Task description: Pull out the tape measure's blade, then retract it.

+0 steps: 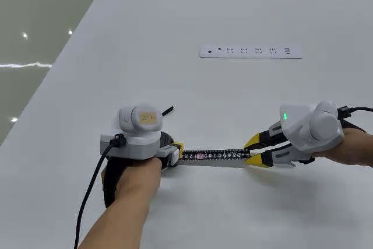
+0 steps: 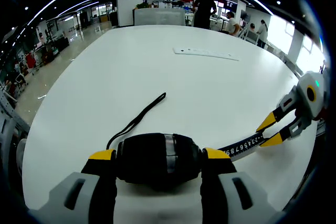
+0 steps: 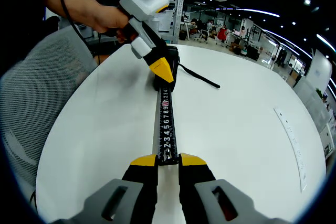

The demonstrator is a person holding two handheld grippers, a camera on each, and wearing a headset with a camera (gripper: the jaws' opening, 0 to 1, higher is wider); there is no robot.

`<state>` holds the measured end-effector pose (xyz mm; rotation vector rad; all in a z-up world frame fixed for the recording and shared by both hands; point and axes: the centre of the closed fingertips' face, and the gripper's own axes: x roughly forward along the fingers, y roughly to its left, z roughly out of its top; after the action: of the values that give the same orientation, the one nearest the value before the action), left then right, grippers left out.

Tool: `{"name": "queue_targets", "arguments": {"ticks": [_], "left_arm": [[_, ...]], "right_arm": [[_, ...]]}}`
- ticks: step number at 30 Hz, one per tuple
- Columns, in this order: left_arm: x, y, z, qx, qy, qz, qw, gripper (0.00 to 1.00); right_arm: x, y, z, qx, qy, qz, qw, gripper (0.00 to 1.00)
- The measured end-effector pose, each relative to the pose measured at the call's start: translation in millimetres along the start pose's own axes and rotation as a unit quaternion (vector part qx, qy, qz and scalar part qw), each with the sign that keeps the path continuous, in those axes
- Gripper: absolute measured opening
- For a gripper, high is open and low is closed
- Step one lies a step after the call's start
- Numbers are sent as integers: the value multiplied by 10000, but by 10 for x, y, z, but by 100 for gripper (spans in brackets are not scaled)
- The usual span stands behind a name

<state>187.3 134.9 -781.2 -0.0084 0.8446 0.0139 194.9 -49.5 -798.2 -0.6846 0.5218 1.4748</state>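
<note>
**Blade part-way out, both grippers on the tape measure**

The pull-out step looks to be in hand. The left gripper [image 1: 173, 153] has its jaws clamped on either side of the black tape measure case [image 2: 157, 162], pinning it to the white bench [image 1: 175, 86] on the near part, well in from the left edge. A short run of the blade [image 3: 166, 119] lies flat on the bench, stretched from the case to the right gripper [image 3: 168, 160]. That gripper's yellow-tipped jaws are closed against the blade's end, one on each edge.

The low numbers printed on the blade read clearly, so I'd say only a modest length has been drawn.

Next, as I judge it, the right gripper either draws further, straight along the blade's own line so it does not twist or buckle, or walks the end back toward the case. For the return, the grip on the tip ought to hold until the blade is nearly home, or the spring may whip it in.

The case is the only thing here that holds anything: the rest of the blade, presumably coiled inside. Its black wrist strap [image 2: 137, 119] trails loose on the bench beyond it. A white power strip [image 1: 250, 51] lies well apart, toward the far side.
</note>
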Motion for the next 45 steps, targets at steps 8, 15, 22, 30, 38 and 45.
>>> {"name": "queue_targets", "arguments": {"ticks": [8, 15, 22, 30, 38, 45], "left_arm": [[-10, 2, 0, -48, -13, -45, 10000, 61], [8, 23, 7, -44, 12, -52, 10000, 61], [33, 33, 7, -70, 5, -67, 10000, 61], [-14, 19, 6, -100, 0, -91, 9999, 61], [25, 50, 12, -176, -9, -138, 9997, 61], [28, 55, 15, -202, -16, -162, 9997, 61]], "right_arm": [[32, 1, 42, -15, -13, 26, 10000, 14], [68, -5, 30, -10, -20, 38, 10000, 14], [76, 1, 72, -13, -31, 49, 10000, 14], [97, 16, 108, -20, -48, 67, 10000, 14], [129, 3, 132, -39, -68, 70, 9999, 14], [161, -5, 141, -67, -80, 81, 9999, 14]]}}
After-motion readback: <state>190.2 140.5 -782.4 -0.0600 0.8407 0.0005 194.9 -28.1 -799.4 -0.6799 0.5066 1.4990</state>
